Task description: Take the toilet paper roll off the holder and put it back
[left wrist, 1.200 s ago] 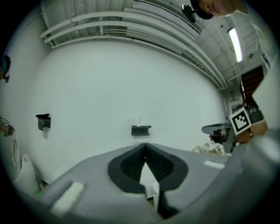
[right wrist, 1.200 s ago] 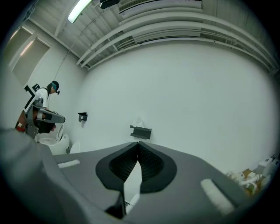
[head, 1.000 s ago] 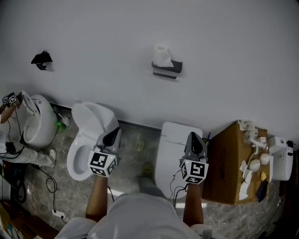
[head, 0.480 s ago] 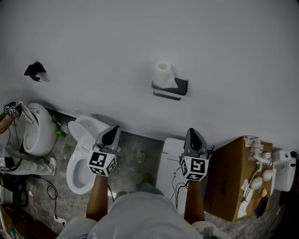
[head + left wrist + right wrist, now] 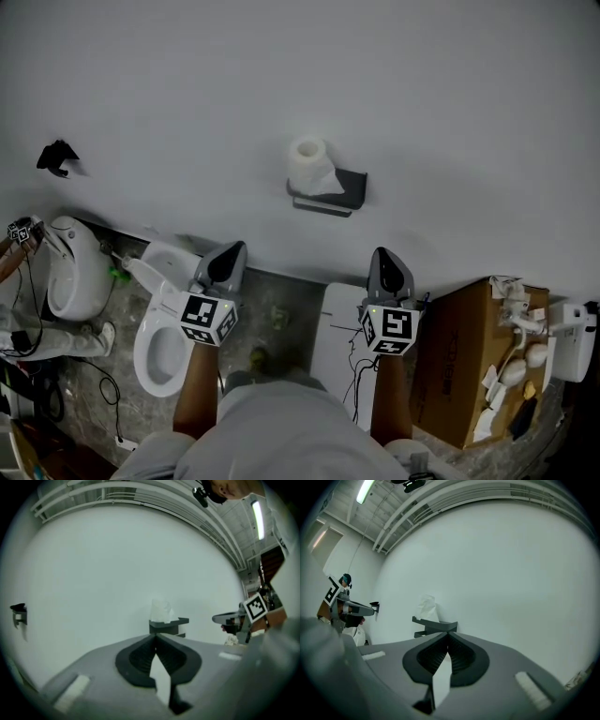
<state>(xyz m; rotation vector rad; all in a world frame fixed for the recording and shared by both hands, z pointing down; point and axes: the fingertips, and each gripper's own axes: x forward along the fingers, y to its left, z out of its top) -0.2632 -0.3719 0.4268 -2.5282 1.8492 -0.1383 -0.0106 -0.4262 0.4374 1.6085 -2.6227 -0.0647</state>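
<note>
A white toilet paper roll (image 5: pixel 308 163) stands upright on a dark wall holder (image 5: pixel 336 192) on the white wall. In the left gripper view the roll (image 5: pixel 161 610) and holder (image 5: pixel 169 625) lie straight beyond my left gripper (image 5: pixel 155 635), still well apart from it. From the right gripper view the roll (image 5: pixel 426 606) and holder (image 5: pixel 434 626) sit slightly left of my right gripper (image 5: pixel 448 633). Both grippers, left (image 5: pixel 233 247) and right (image 5: pixel 386 254), point level at the wall below the holder. Their jaws are shut with nothing between them.
Below stand an open white toilet (image 5: pixel 164 323), a closed one (image 5: pixel 337 328) and another fixture (image 5: pixel 73 267) at far left. A cardboard box (image 5: pixel 469 356) with small white parts is at right. A black hook (image 5: pixel 56 156) hangs on the wall; cables cross the floor.
Both grippers have moved forward toward the wall together. The roll and holder now appear closer and larger, and the toilets have slid lower in the head view.
</note>
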